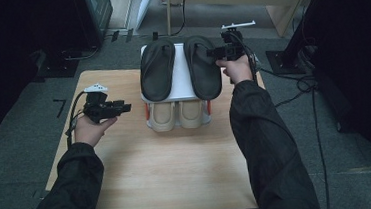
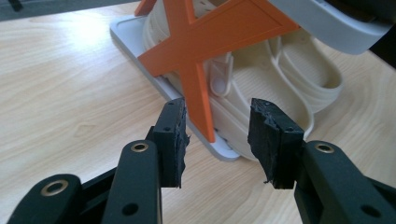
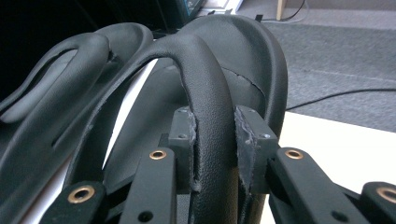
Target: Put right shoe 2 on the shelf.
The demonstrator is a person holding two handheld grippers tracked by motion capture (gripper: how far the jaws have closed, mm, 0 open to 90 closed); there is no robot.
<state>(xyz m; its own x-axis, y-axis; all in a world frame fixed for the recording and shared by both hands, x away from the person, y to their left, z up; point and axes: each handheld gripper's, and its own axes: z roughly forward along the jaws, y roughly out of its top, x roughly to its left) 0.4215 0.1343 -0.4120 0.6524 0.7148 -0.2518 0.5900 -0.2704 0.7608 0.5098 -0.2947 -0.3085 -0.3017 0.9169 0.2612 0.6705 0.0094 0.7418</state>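
My right hand-held gripper (image 3: 215, 149) pinches the strap of the black sandal (image 1: 203, 68) on the shoe rack (image 1: 181, 74)'s top shelf; a thin hold may slip (left hand-held gripper (image 2: 217, 140) gapes empty beside the rack).

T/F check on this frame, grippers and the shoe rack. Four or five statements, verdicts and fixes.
1. The right gripper is clamped on the strap of the right black slipper. True.
2. The left gripper holds a beige shoe. False: its jaws stand apart with nothing pressed between them.
3. Two black slippers lie on the rack's top shelf. True.
4. The beige shoes sit on the top shelf. False: they are on the lower level.
5. The rack's side brace is blue. False: it is orange.
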